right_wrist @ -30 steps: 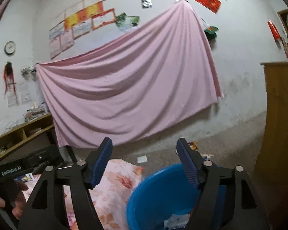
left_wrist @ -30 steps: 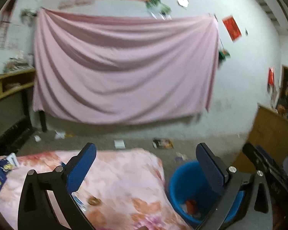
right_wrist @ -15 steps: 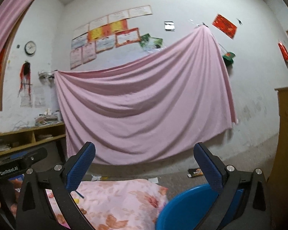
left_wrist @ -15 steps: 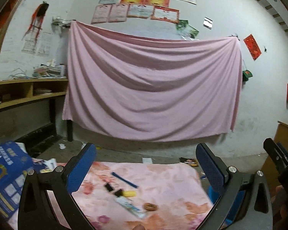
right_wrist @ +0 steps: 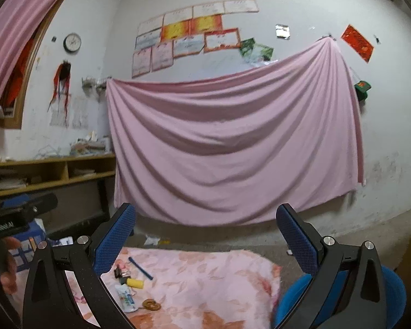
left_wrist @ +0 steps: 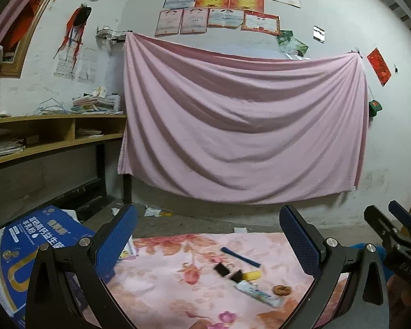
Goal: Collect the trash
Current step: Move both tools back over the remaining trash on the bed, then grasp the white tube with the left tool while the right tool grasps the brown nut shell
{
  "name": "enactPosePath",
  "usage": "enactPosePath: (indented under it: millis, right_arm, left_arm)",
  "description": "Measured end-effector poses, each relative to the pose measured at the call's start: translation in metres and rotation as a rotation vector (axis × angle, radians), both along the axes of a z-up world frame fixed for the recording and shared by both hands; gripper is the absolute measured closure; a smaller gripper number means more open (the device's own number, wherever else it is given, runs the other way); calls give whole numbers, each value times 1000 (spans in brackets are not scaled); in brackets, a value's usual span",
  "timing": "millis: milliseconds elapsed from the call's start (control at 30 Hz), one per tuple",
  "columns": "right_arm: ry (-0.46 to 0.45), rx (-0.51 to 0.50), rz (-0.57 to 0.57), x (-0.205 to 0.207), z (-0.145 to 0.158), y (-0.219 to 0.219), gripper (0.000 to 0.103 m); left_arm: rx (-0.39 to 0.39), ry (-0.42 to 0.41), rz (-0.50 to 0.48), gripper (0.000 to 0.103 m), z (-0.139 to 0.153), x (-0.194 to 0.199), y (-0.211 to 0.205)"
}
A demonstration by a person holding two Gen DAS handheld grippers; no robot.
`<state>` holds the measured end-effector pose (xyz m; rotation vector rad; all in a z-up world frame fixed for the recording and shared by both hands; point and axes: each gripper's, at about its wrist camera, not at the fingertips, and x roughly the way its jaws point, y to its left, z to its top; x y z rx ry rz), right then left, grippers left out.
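My left gripper (left_wrist: 208, 249) is spread wide, nothing between its blue pads, hovering over the near edge of the floral cloth (left_wrist: 178, 296). My right gripper (right_wrist: 205, 244) is spread as wide as it goes too; its jaws have just been opening, and they are empty. In the left wrist view the right one's dark tip pokes in at the far right edge.

Trash sits in a small cluster on the cloth: a blue pen (left_wrist: 239, 257) lying slantwise, two black binder clips (left_wrist: 221, 270) just below it, a yellow cylinder (left_wrist: 251, 275) touching the second clip, a white tube (left_wrist: 259, 294) with blue print lying flat, and a brown round piece (left_wrist: 281, 291) just beside the tube's end. From the right wrist view the same cluster lies low left, partly behind my left-hand finger (right_wrist: 115, 241): pen (right_wrist: 140, 268), yellow cylinder (right_wrist: 135, 283), tube (right_wrist: 126, 298), brown piece (right_wrist: 151, 305).

The blue bin (right_wrist: 391, 296) stands at the cloth's right edge, mostly hidden behind my right finger; contents can't be told. A blue printed box (left_wrist: 38, 246) rests at the cloth's left side. A pink sheet (left_wrist: 241, 126) hangs on the back wall, wooden shelves (left_wrist: 54, 134) to its left, paper scraps (left_wrist: 152, 211) on the floor below.
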<state>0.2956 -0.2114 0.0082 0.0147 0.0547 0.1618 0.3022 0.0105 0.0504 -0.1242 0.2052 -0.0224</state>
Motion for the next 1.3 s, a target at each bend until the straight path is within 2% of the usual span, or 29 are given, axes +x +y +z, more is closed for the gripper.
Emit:
enactPosePath:
  millis: [133, 267, 433, 500, 567, 633, 733, 900, 1067, 1200, 1300]
  right_arm:
    - [70, -40, 14, 14, -9, 17, 0]
    - [154, -78, 28, 28, -17, 29, 0]
    - [317, -120, 52, 49, -31, 37, 1]
    - [381, -134, 62, 57, -36, 38, 7]
    - [428, -139, 72, 62, -41, 39, 21]
    - [490, -142, 89, 68, -47, 39, 23]
    - [578, -136, 126, 76, -55, 37, 36]
    - [705, -130, 207, 86, -70, 41, 41]
    - [792, -191, 263, 94, -85, 57, 53]
    - [842, -256, 291, 97, -96, 70, 65]
    - [849, -254, 299, 98, -97, 68, 77]
  left_arm:
    - [5, 34, 9, 1, -9, 5, 10]
    - [17, 122, -10, 1, -20, 16, 13]
    - [37, 247, -21, 1, -36, 32, 7]
    - [55, 300, -26, 1, -45, 38, 4]
    - [63, 339, -30, 1, -54, 45, 1]
    - [61, 395, -42, 1, -63, 51, 0]
    - [37, 480, -59, 1, -76, 62, 4]
    - [-42, 612, -88, 2, -94, 78, 12]
    - [-75, 645, -98, 4, -96, 83, 12]
    - [-85, 656, -136, 16, -95, 87, 3]
    - [-101, 658, -187, 24, -96, 90, -7]
